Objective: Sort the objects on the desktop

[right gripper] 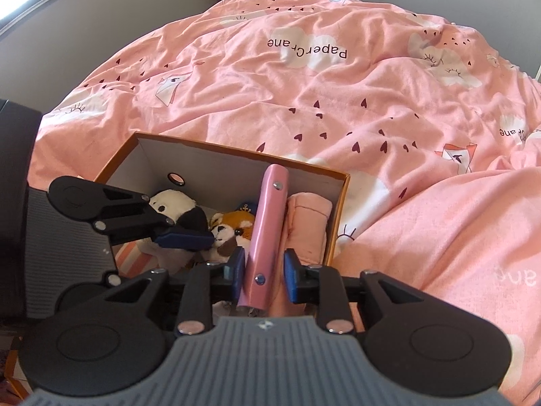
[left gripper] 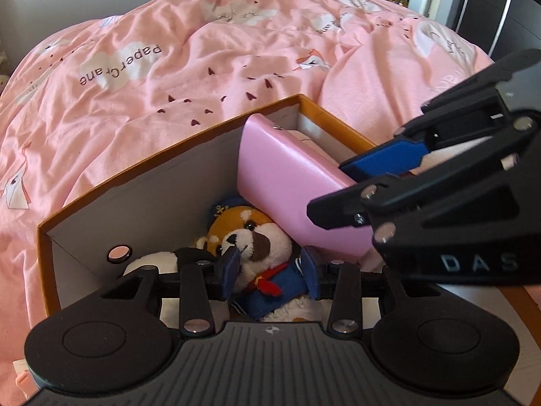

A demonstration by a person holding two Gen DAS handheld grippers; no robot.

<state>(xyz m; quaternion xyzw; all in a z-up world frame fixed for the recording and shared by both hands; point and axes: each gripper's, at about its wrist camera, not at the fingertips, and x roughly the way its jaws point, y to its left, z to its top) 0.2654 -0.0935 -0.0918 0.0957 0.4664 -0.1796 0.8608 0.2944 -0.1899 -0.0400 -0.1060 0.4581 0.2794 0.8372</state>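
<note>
Right jaws stand apart around the upright wallet (right gripper: 267, 233) in the box (right gripper: 341, 216); left jaws part-open over the plush fox (left gripper: 250, 237), holding nothing.

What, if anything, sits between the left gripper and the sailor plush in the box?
Nothing visible. The left gripper hangs open directly over the sailor plush in the box. The pink case stands close on the plush's right, between the right gripper's open fingers, not in the path.
</note>
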